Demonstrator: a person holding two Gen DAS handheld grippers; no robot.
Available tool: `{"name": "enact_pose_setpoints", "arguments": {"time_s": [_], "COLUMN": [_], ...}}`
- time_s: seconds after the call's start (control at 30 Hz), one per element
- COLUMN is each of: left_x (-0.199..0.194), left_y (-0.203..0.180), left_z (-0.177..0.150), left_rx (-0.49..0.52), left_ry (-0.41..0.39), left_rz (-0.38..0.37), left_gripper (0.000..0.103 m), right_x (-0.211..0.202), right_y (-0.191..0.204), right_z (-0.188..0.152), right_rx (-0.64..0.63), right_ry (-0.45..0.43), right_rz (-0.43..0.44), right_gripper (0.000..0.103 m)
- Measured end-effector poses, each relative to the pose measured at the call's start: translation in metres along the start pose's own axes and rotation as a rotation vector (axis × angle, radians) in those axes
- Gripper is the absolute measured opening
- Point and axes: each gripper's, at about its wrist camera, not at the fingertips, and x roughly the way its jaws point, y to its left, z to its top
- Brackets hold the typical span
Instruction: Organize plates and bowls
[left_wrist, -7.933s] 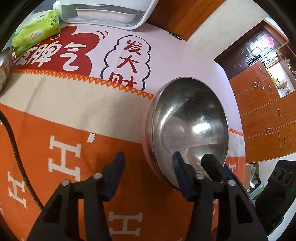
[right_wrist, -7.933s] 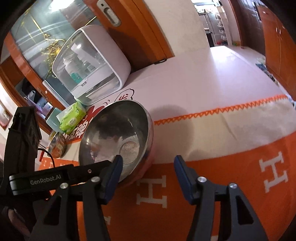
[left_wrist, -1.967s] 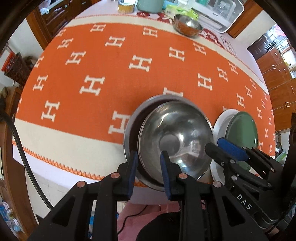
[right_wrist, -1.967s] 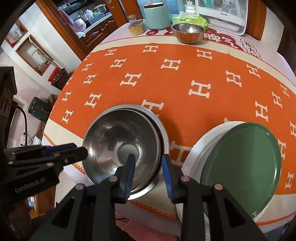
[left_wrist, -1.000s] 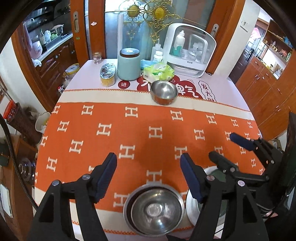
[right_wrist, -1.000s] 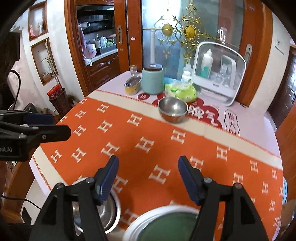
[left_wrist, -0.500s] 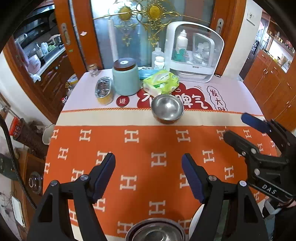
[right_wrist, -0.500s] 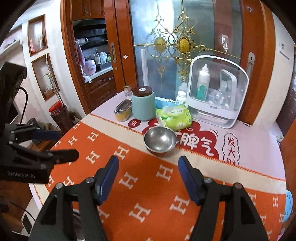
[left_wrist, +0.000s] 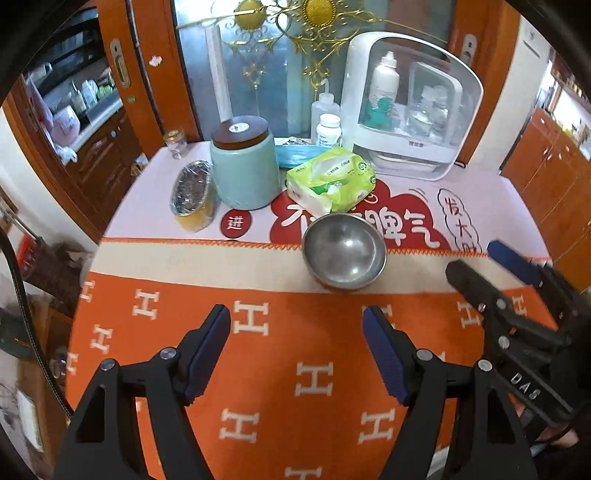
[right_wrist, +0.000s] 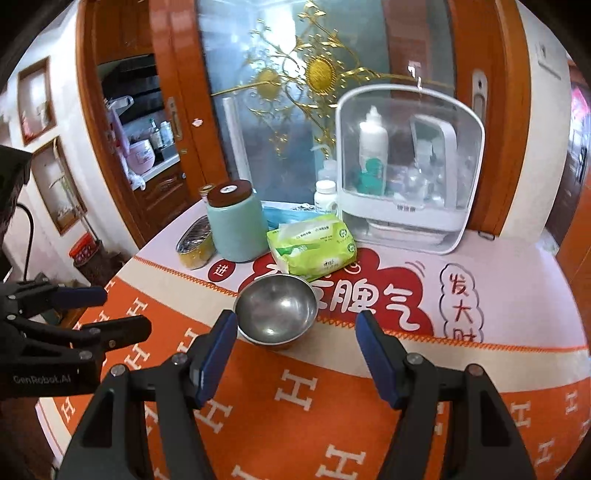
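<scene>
A small steel bowl (left_wrist: 343, 251) stands upright and empty on the cream band of the orange tablecloth (left_wrist: 280, 369), in front of a red printed cloud. My left gripper (left_wrist: 295, 312) hovers open above the cloth, short of the bowl and a little to its left, with nothing between its fingers. In the right wrist view the same bowl (right_wrist: 275, 310) lies just beyond my right gripper (right_wrist: 295, 317), which is open and holds nothing. Each gripper shows in the other's view: the right gripper (left_wrist: 474, 258) beside the bowl, the left gripper (right_wrist: 122, 312) at the far left.
Behind the bowl stand a green tissue pack (left_wrist: 328, 181), a teal jar (left_wrist: 243, 166) with a brown lid, a foil-covered yellow dish (left_wrist: 192, 199) and a white clear-fronted box (left_wrist: 413, 107) of bottles. A glass door and wooden frames close the far side.
Both grippers have travelled forward over the table toward the far bowl, which now looks larger. The stacked bowls and green plate at the near edge have dropped out of view.
</scene>
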Motion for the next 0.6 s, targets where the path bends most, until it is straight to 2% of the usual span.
{"name": "enact_pose_setpoints", "arguments": {"time_s": [0.3,0.47,0.6], "left_x": [0.054,0.083,0.105], "left_y": [0.012,0.019,0.018], "left_z": [0.004,0.004,0.004], "left_rx": [-0.109,-0.187,-0.211], "left_ry": [-0.079,-0.085,-0.059], "left_rz": [-0.083,-0.139,-0.140], "left_gripper": [0.073,0.073,0.073], "right_x": [0.045,0.069,0.088], "right_y": [-0.014,-0.016,-0.020], "right_z": [-0.014,-0.022,-0.030], "right_rx": [0.088,0.103,0.142], "right_ry": [-0.006,0.011,0.032], "right_rz": [0.060,0.095,0.101], "right_gripper": [0.067,0.067,0.067]}}
